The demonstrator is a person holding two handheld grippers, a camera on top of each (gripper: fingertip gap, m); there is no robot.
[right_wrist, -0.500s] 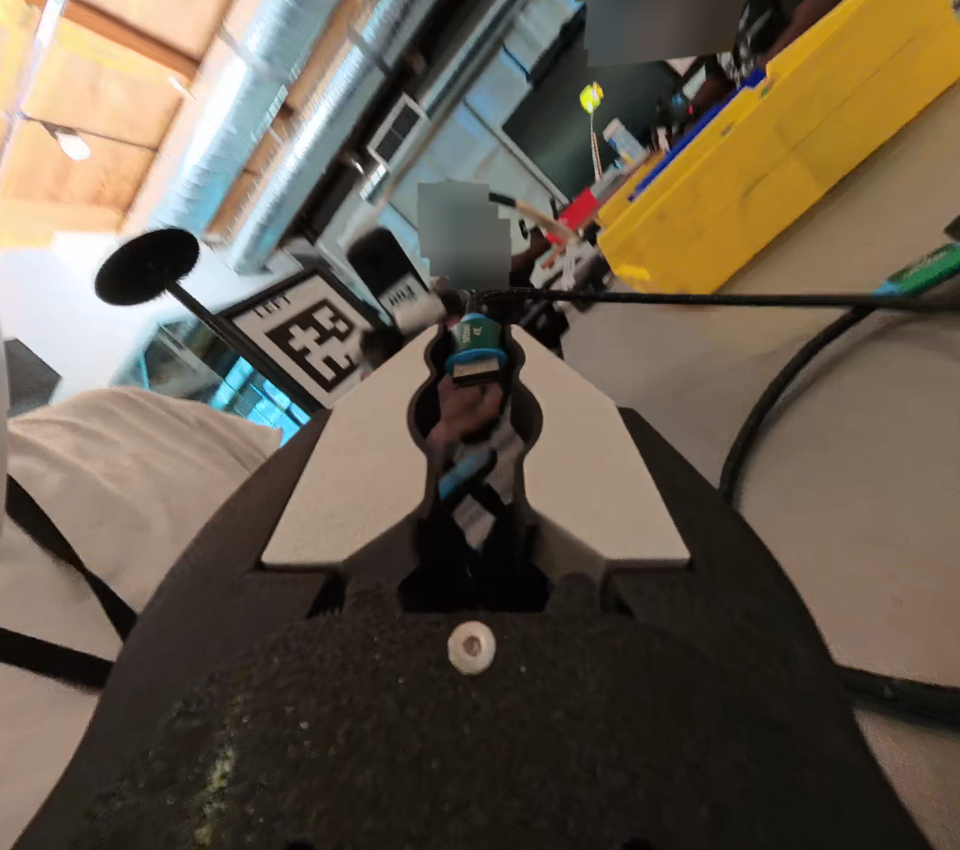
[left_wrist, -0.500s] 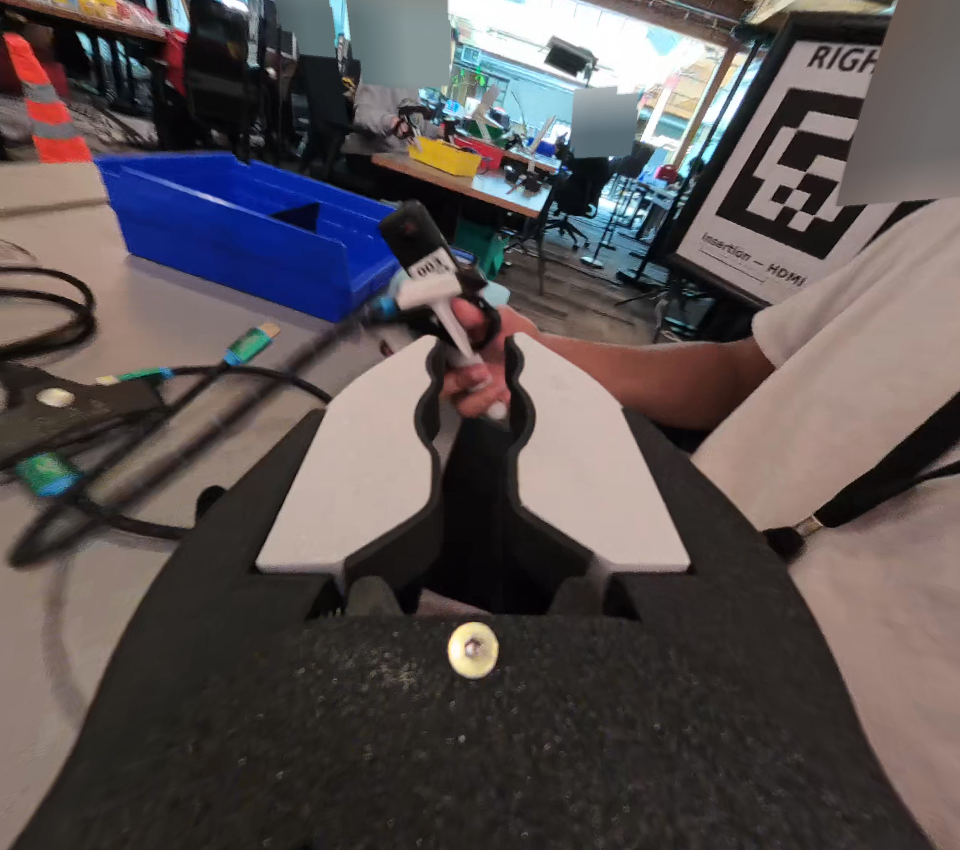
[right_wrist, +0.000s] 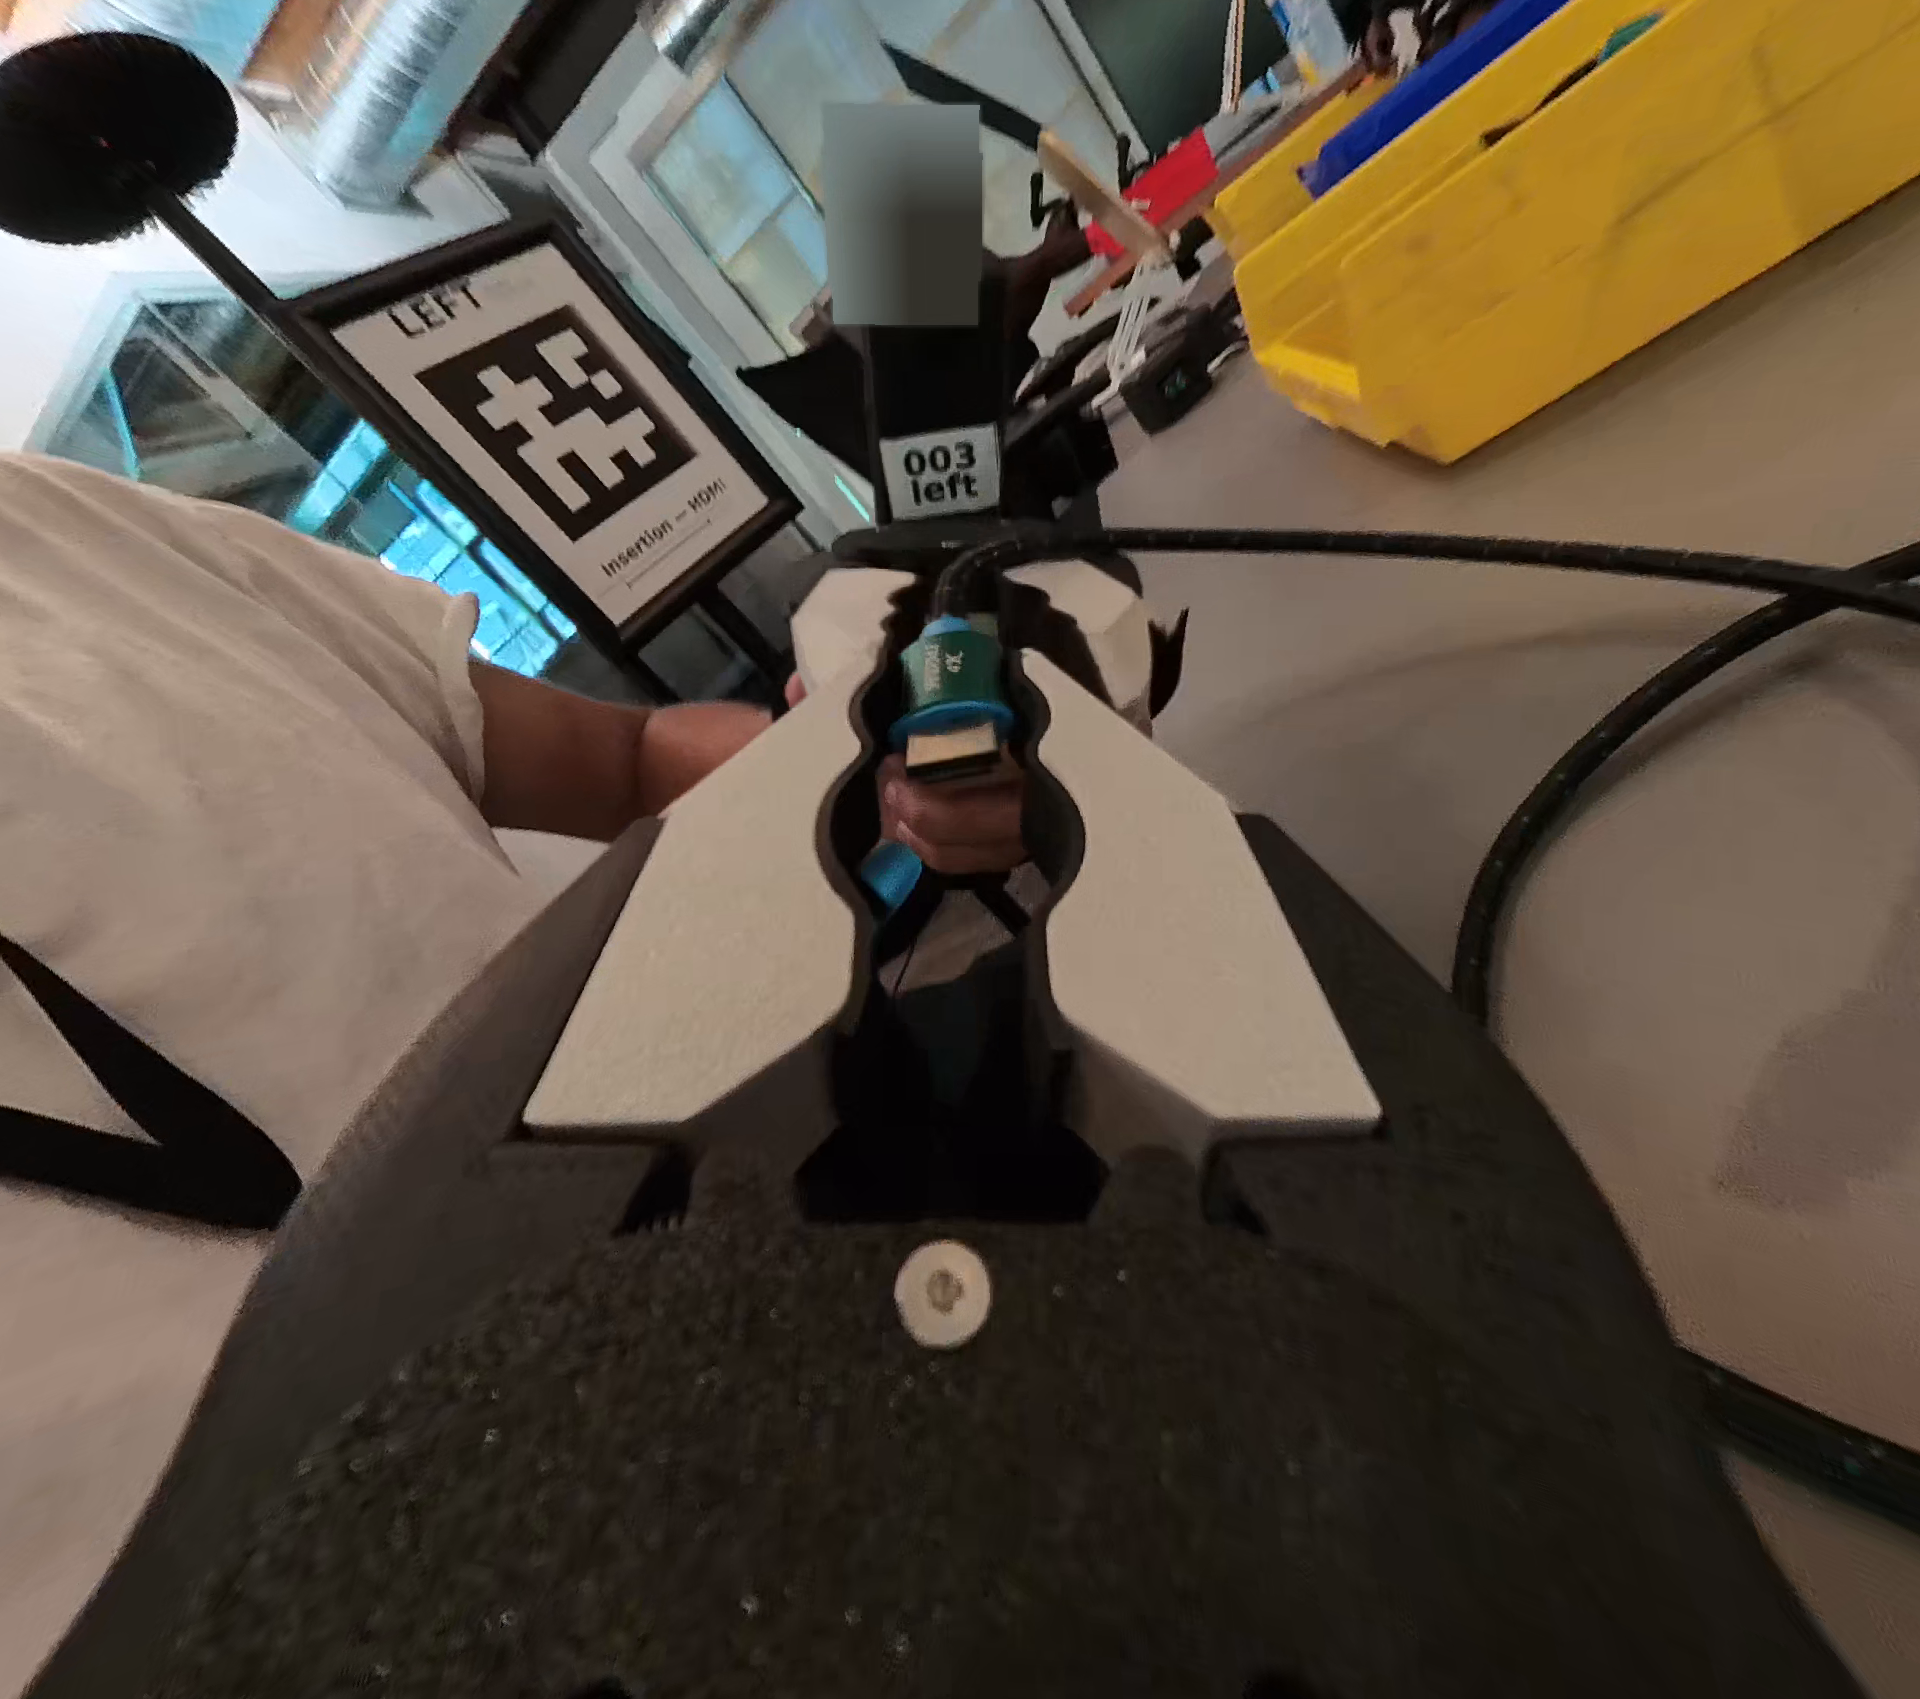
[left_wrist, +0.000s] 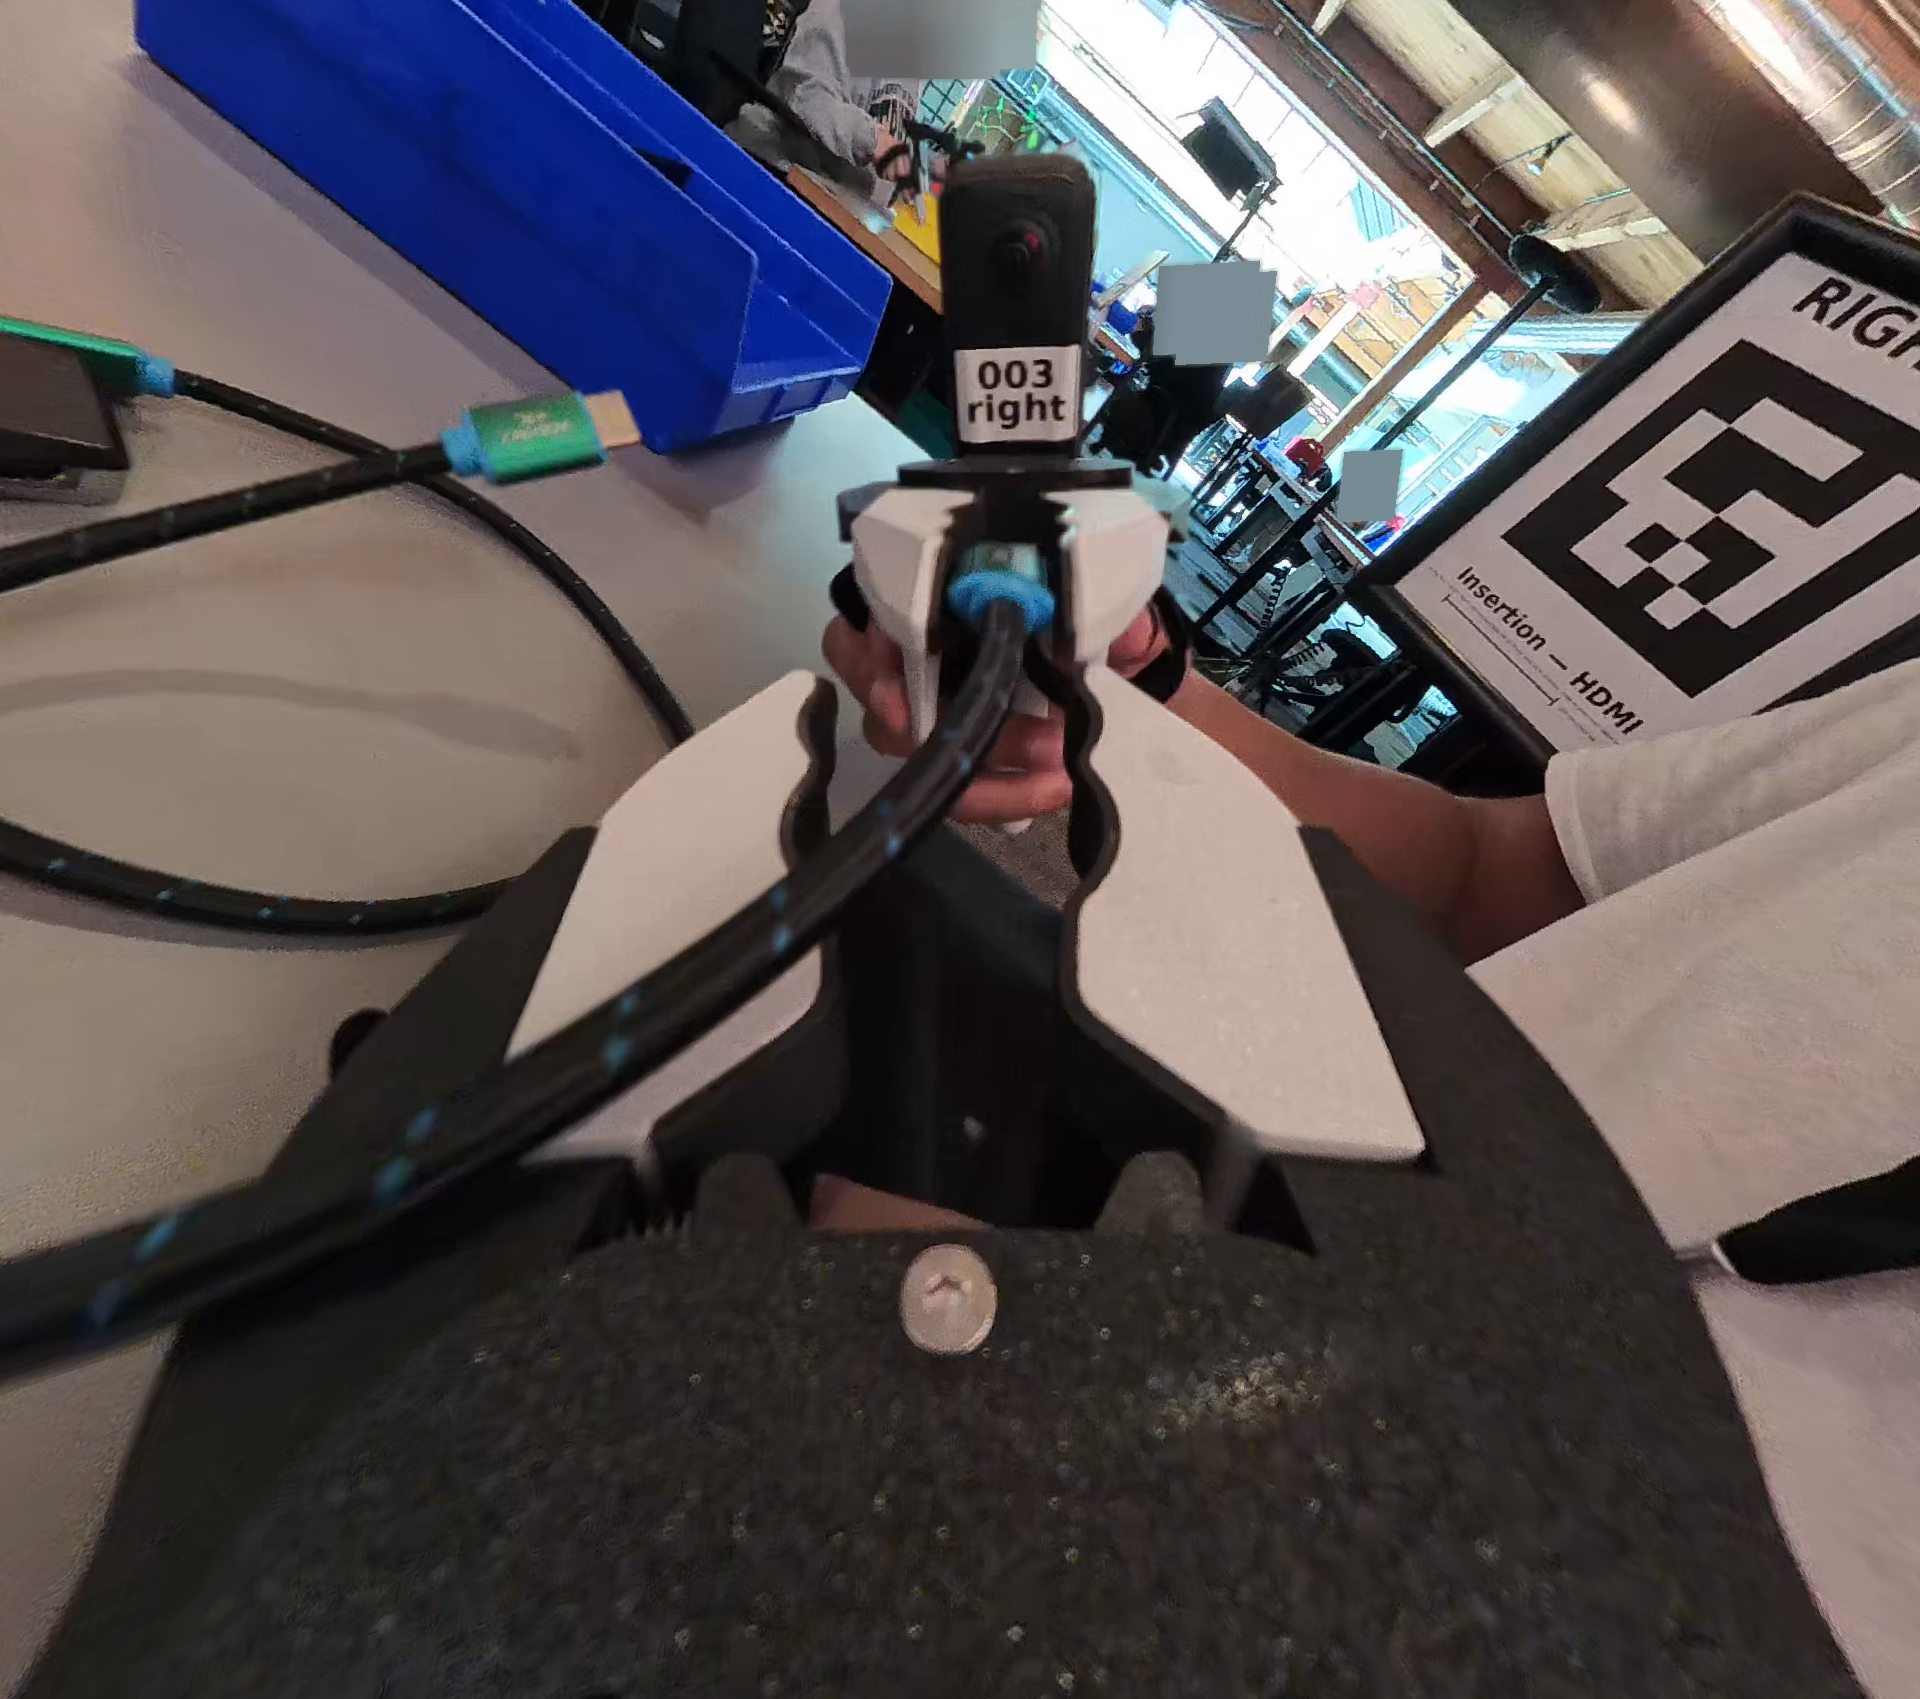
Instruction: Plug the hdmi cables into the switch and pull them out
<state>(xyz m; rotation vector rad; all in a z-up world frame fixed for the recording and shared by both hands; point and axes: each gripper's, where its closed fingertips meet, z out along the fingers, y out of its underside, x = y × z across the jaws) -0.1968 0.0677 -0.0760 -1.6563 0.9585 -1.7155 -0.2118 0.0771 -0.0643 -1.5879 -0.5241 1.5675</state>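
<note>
My right gripper [right_wrist: 951, 683] is shut on a green HDMI plug [right_wrist: 948, 688] with blue collars. The plug's gold tip points back at the right camera. Its black braided cable [left_wrist: 727, 932] runs out forward, between my left gripper's open fingertips and across the left one of its fingers [left_wrist: 675, 922]. My left gripper [left_wrist: 951, 714] is open and faces the right gripper [left_wrist: 1003, 579] tip to tip, close up; it also shows in the right wrist view [right_wrist: 966, 600]. A second green plug [left_wrist: 535, 434] lies free on the table. The dark switch [left_wrist: 52, 423] sits at the far left with a green plug [left_wrist: 83, 356] at it.
A blue bin [left_wrist: 468, 122] stands behind the cables on the grey table [left_wrist: 260, 662]. A yellow bin [right_wrist: 1558, 174] stands at the right side. Framed marker boards [left_wrist: 1714, 506] [right_wrist: 551, 413] stand beyond the table edge. A cable loop [right_wrist: 1538, 818] lies on the table. The grippers are tip to tip, or close to it.
My left gripper has opened wider and come closer to the right gripper. The cable now lies across its left finger. The right gripper still holds the plug; both views have tilted.
</note>
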